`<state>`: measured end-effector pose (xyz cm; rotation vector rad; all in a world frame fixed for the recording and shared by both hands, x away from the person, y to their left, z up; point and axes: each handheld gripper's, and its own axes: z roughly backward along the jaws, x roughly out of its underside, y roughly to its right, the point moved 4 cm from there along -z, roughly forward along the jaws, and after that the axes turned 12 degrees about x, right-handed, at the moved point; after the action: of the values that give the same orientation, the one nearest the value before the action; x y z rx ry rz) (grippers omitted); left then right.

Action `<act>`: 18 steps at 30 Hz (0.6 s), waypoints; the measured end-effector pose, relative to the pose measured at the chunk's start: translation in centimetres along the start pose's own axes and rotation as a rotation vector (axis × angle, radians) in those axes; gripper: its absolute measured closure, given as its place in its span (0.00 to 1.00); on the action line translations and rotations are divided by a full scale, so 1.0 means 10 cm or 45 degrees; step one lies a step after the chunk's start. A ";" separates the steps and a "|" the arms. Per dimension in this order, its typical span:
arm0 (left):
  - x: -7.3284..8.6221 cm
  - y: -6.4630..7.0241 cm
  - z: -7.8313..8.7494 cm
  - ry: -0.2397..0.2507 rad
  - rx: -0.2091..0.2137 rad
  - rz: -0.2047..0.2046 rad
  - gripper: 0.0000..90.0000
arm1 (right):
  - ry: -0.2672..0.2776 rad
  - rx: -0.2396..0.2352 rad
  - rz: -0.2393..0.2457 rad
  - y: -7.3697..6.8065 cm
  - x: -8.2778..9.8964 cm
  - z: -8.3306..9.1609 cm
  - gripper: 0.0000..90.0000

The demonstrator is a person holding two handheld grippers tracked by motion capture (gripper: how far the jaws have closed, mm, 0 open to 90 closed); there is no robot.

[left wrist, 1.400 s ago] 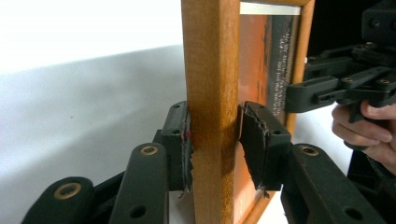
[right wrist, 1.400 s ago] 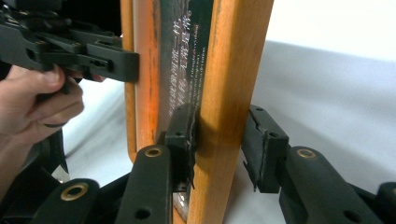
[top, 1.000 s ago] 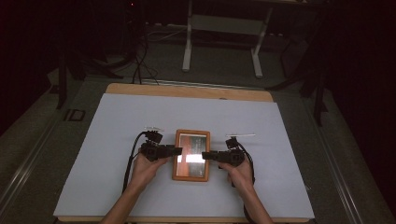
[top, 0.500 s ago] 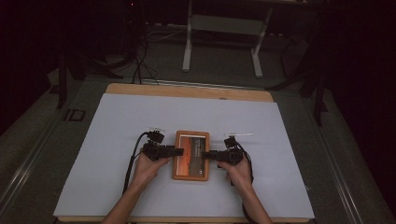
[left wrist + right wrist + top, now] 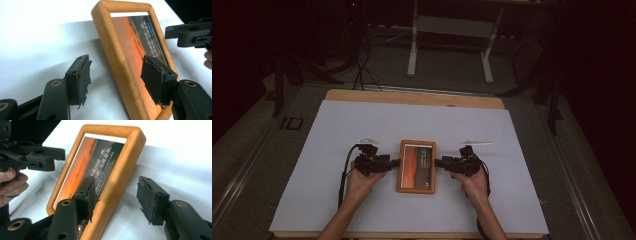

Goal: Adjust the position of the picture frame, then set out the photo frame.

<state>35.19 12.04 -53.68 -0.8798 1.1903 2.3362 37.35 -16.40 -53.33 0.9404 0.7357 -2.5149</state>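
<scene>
Bench (image 5: 412, 97): wooden top, its bare wood visible as a strip along the far edge and a thin line at the near edge. A white sheet (image 5: 337, 135) covers nearly all of the surface, reaching close to the left and right edges. One item lies directly on the sheet: a wooden picture frame (image 5: 416, 166), flat, long sides running toward the far edge, placed about midway between the left and right edges and nearer the near edge than the far. The frame holds an orange and dark print with small text, unreadable. The bench stands on a dark floor (image 5: 452, 55)
</scene>
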 end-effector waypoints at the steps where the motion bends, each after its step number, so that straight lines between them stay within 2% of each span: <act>1: -0.01 0.00 0.04 0.027 0.014 0.018 0.45 | 0.007 0.006 0.012 -0.01 -0.01 0.02 0.55; 2: -0.04 0.02 0.12 0.067 0.017 0.014 0.46 | 0.015 0.016 0.030 -0.02 -0.01 0.03 0.55; 3: -0.04 0.02 0.12 0.067 0.017 0.014 0.46 | 0.015 0.016 0.030 -0.02 -0.01 0.03 0.55; 6: -0.08 0.06 0.18 0.103 0.004 -0.023 0.46 | 0.044 0.060 0.098 -0.06 -0.04 0.06 0.55; 8: -0.08 0.06 0.18 0.103 0.004 -0.023 0.46 | 0.049 0.066 0.104 -0.06 -0.04 0.06 0.55; 9: -0.10 0.10 0.22 0.126 -0.011 -0.051 0.46 | 0.049 0.066 0.104 -0.06 -0.04 0.06 0.55; 10: -0.10 0.11 0.23 0.127 -0.030 -0.074 0.46 | 0.056 0.091 0.140 -0.08 -0.04 0.07 0.58; 12: -0.10 0.13 0.24 0.127 -0.057 -0.112 0.46 | 0.063 0.110 0.159 -0.08 -0.05 0.07 0.59; 16: -0.10 0.17 0.23 0.112 -0.076 -0.138 0.47 | 0.061 0.127 0.198 -0.12 -0.05 0.07 0.60; 18: -0.10 0.19 0.23 0.105 -0.087 -0.156 0.47 | 0.055 0.131 0.241 -0.16 -0.06 0.06 0.55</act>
<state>34.01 12.76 -50.91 -1.0511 1.0624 2.2735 36.66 -15.41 -52.00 1.0501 0.5071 -2.3915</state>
